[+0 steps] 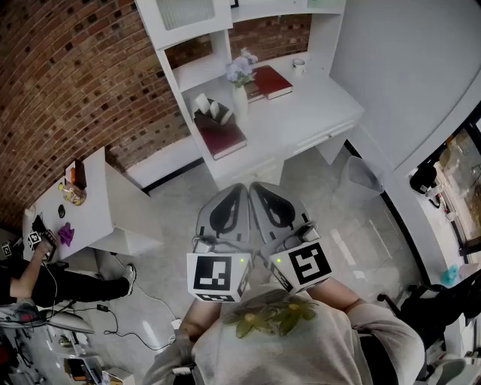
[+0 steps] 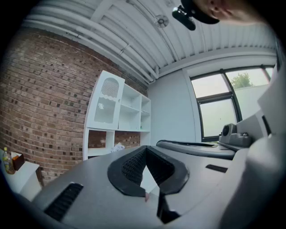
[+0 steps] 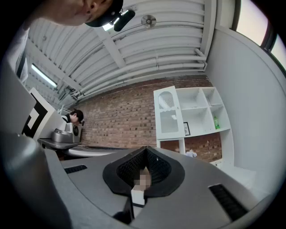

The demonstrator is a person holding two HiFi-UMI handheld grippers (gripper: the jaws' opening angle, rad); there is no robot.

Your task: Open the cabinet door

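Pointing toward cabinet door (image 1: 184, 13), well apart, left tongs (image 1: 240, 190), right tongs (image 1: 256, 189) closed.

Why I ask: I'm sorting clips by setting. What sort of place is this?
Probably a studio furnished as a study: white shelved desk unit against a red brick wall, with a white glass-paned cabinet door.

Red brick wall (image 1: 68, 83) behind a white shelf unit (image 1: 197, 73) and worktop (image 1: 316, 105); pale tiled floor (image 1: 173, 203); large window (image 2: 214, 112) in a white wall (image 2: 172, 112)
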